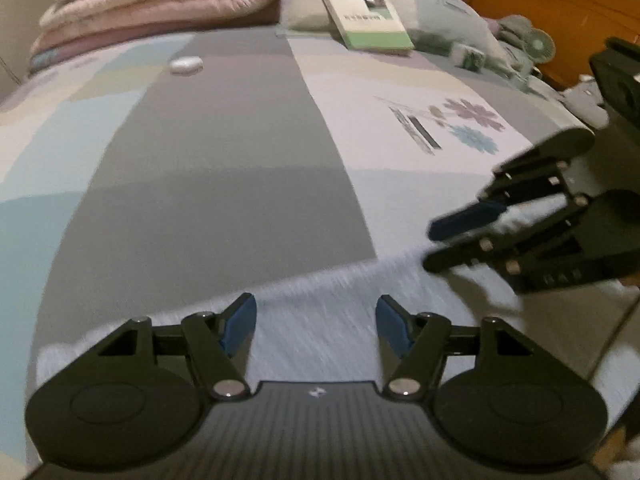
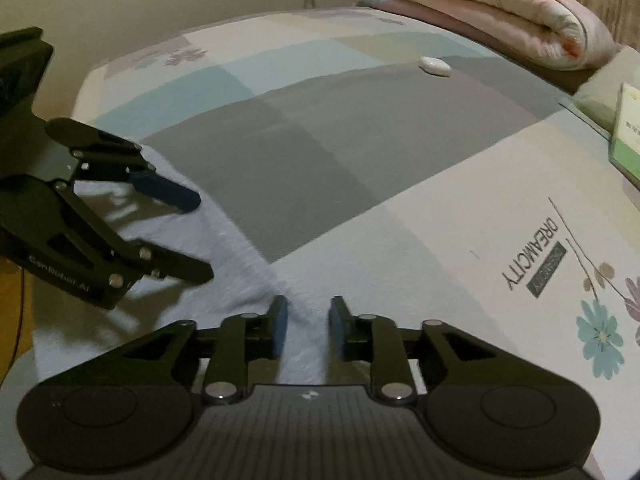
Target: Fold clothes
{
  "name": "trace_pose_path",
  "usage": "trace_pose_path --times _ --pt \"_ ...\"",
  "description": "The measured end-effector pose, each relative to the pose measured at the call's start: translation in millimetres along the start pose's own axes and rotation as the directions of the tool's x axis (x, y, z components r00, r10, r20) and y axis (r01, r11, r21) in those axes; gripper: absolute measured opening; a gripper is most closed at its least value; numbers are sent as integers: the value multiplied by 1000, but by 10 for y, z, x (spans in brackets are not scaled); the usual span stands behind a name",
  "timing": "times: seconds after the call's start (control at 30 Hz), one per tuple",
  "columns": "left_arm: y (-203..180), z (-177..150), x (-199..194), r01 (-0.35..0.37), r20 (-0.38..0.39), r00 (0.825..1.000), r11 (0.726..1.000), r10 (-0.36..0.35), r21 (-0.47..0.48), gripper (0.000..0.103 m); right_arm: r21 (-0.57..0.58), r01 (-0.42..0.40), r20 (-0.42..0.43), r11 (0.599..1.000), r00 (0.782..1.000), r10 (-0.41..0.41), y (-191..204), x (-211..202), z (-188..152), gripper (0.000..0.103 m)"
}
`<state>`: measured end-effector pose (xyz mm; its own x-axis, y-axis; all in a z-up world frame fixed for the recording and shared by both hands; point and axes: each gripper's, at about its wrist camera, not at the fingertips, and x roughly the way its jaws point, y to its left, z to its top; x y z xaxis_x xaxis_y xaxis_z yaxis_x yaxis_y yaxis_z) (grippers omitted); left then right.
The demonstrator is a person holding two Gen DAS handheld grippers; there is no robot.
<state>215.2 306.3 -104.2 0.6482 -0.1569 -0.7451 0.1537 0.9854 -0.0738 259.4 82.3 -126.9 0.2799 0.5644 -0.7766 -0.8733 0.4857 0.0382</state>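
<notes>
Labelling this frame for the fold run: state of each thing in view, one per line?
left tool: open, nothing between the pads, over the garment
right tool: open, narrower gap, nothing gripped
pale blue garment: lying on the near edge of the bed, unheld
pink quilt: folded, stacked at the far end
book: closed, leaning on a pillow
small white case: closed, lying on the sheet

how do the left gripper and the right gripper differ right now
The left gripper stands wide open, while the right gripper shows a narrower gap between its blue pads. In the left wrist view, the right gripper is smeared by blur; in the right wrist view, the left one looks sharper. Both are black, hold nothing, and hang over the pale blue garment on the bed.
</notes>
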Motion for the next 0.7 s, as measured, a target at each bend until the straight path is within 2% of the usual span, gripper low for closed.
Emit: trace_pose_path --times 0.1,0.2,0.27,0.37,0.4,0.47,0.6,0.7 --pt "-5 40 -85 -18 19 1000 1000 18 7 66 15 20 30 1000 999 -20 -86 -295 -43 32" --pt "-60 -12 -300 0 75 997 996 -6 87 66 -7 68 61 998 996 -67 -236 -714 -166 37" --pt "-93 -46 -356 -10 97 995 987 -6 162 66 9 118 50 993 992 -118 -369 -899 -290 39" --pt "-144 -27 -297 -49 100 995 959 22 280 45 53 178 25 983 983 -180 -544 -1058 -473 40" --pt "-164 -2 -256 -48 90 996 951 21 306 44 72 184 19 980 982 -186 -588 -1080 -529 41" --pt "-201 47 -179 -45 70 997 935 21 353 43 100 149 22 984 988 -152 -589 -1061 -595 41" --pt "-194 24 -262 -56 41 998 946 45 318 46 53 27 49 998 998 -30 -381 -892 -467 41" --pt "-210 -122 -441 -88 33 996 950 82 299 51 -33 -90 64 995 994 92 -191 -631 -175 41"
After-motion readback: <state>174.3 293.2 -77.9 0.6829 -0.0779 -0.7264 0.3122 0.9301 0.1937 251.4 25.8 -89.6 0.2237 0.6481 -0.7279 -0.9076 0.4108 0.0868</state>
